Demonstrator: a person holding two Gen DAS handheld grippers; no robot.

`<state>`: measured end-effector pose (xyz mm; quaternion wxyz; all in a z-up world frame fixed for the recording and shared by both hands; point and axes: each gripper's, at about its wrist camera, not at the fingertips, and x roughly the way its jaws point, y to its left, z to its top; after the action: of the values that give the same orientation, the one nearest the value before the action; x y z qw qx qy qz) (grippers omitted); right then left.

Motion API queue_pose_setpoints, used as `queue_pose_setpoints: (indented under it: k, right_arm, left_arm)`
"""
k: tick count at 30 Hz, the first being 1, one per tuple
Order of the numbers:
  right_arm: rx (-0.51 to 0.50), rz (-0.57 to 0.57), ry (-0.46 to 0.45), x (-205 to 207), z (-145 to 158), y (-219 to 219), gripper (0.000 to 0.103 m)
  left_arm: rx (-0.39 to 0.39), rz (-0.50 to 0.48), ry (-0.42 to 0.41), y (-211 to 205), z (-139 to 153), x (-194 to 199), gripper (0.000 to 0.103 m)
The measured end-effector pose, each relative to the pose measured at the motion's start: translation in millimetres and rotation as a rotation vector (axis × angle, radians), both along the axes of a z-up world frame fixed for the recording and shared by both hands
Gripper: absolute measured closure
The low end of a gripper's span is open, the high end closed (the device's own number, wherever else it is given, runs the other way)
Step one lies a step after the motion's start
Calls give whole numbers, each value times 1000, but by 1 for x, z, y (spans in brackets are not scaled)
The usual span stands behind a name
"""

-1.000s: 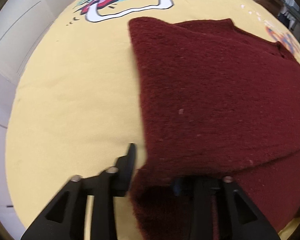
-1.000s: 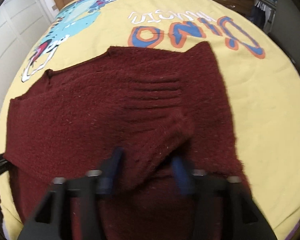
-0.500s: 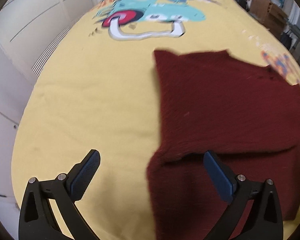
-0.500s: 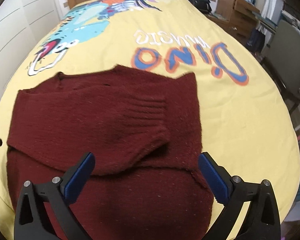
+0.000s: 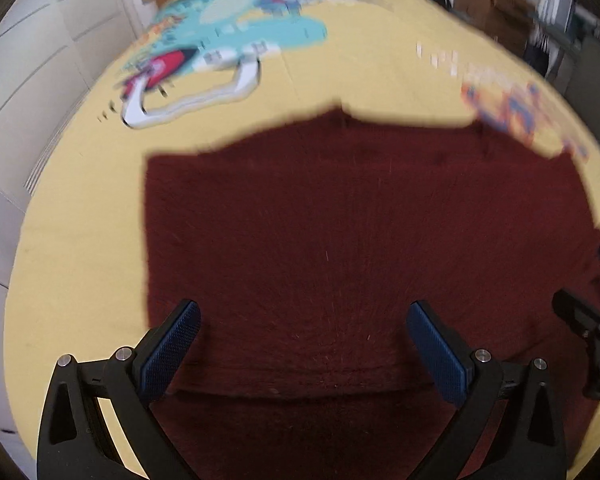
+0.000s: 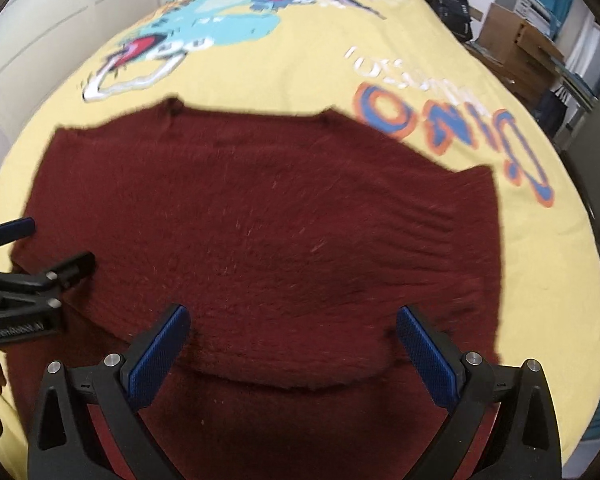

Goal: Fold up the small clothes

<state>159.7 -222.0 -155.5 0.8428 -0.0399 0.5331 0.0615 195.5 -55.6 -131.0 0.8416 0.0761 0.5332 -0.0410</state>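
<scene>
**Desk:** What have you got in front of you?

**Caption writer:** A dark maroon knitted sweater (image 6: pixel 260 240) lies flat on the yellow bedspread printed with a turquoise dinosaur and orange-and-blue lettering (image 6: pixel 300 72), towards its near edge, and you hold both tools above it. Your left gripper (image 5: pixel 300 340) has its blue-padded fingers (image 5: pixel 172 344) spread wide with nothing pinched between them; your right gripper (image 6: pixel 292 344) is spread just as wide and empty too. From the right wrist view your left tool shows at the sweater's left edge, over the knit; whether it touches is unclear.

**Desk:** How far along is the fold?

**Caption writer:** Judging by the layers, one fold is down. A flap of knit lies across the body, and its curved lower edge (image 6: pixel 292 386) runs from side to side just in front of your fingertips. The ribbed cuff band (image 6: pixel 432 220) sits on top near the right side, so a sleeve looks tucked in. The far edge is straight, with two small notches near the corners.

**Desk:** And what is left?

**Caption writer:** The piece is still wide and spread out. I would judge that you have at least one more fold to make, probably across, before it is a compact packet.
</scene>
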Motion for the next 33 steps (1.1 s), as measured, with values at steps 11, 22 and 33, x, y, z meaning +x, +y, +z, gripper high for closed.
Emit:
queue_pose_setpoints:
  k: [11, 22, 33]
  right_arm:
    - [22, -18, -30, 1, -20, -32, 1]
    - [89, -113, -3, -11, -23, -79, 1]
    - [122, -158, -6, -67, 22, -116, 0]
  left_arm:
    - [-31, -28, 43, 25, -28, 0, 1]
    - [-68, -32, 45, 39, -26, -1, 1]
    - [-125, 36, 37, 59, 22, -34, 1]
